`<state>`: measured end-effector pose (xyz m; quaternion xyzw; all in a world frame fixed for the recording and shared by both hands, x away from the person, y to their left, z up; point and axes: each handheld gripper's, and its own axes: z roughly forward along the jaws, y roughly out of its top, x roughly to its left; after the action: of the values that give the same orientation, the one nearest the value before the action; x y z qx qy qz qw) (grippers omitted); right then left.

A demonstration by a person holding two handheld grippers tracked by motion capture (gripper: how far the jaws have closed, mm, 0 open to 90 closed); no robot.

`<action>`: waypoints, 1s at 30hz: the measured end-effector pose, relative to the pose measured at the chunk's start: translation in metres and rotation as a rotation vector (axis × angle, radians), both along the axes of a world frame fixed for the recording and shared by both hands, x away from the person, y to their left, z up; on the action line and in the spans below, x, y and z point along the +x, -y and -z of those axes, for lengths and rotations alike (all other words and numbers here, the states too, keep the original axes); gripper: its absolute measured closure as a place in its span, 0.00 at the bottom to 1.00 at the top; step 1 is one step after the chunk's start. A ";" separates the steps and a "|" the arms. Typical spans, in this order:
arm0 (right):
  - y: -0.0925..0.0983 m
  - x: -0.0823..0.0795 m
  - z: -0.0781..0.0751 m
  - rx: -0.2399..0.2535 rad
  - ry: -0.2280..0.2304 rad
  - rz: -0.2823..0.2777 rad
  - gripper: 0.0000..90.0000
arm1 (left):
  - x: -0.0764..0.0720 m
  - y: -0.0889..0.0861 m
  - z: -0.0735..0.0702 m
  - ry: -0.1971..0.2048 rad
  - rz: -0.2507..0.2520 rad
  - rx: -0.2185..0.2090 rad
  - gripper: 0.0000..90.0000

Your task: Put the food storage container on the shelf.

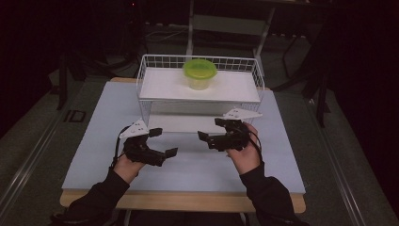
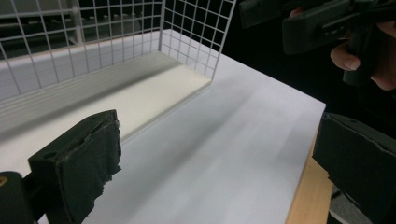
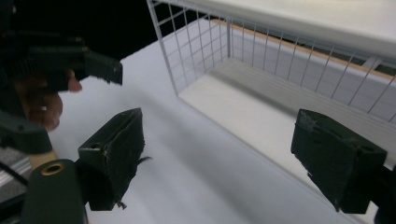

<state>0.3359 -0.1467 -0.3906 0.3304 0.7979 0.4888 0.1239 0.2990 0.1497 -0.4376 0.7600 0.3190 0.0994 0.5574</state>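
A pale table (image 1: pixel 108 155) stands on grey floor (image 1: pixel 28 141) in a dark room.

In the high view, the contents of the clear lidded tub with the lime-green lid (image 1: pixel 200 73) are too small to make out. It stands well beyond both sets of fingers, on the white wire-mesh shelf rack (image 1: pixel 146 82). The rack's lower level, just ahead of the fingers, lies in shadow under the top board. The room beyond the table is too dark to read.

In the left gripper view, the far black jaw pad is cut off by the right and bottom edges. The other hand (image 2: pixel 369 63) above it is cropped by the top and right edges.

In the right gripper view, the far pad runs off the right edge.
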 end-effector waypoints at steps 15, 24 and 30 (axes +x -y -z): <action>0.043 -0.021 0.040 0.009 -0.037 0.027 0.18 | -0.018 -0.011 0.021 -0.021 0.009 0.093 0.02; 0.065 -0.033 0.059 0.000 -0.053 0.038 0.18 | -0.020 -0.026 0.034 -0.060 -0.012 0.113 0.02; 0.078 -0.039 0.067 -0.007 -0.039 0.035 0.18 | -0.020 -0.035 0.038 -0.058 -0.036 0.127 0.02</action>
<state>0.2967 -0.2249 -0.4579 0.3533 0.7960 0.4772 0.1181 0.2786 0.1850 -0.4758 0.7905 0.3415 0.1074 0.4969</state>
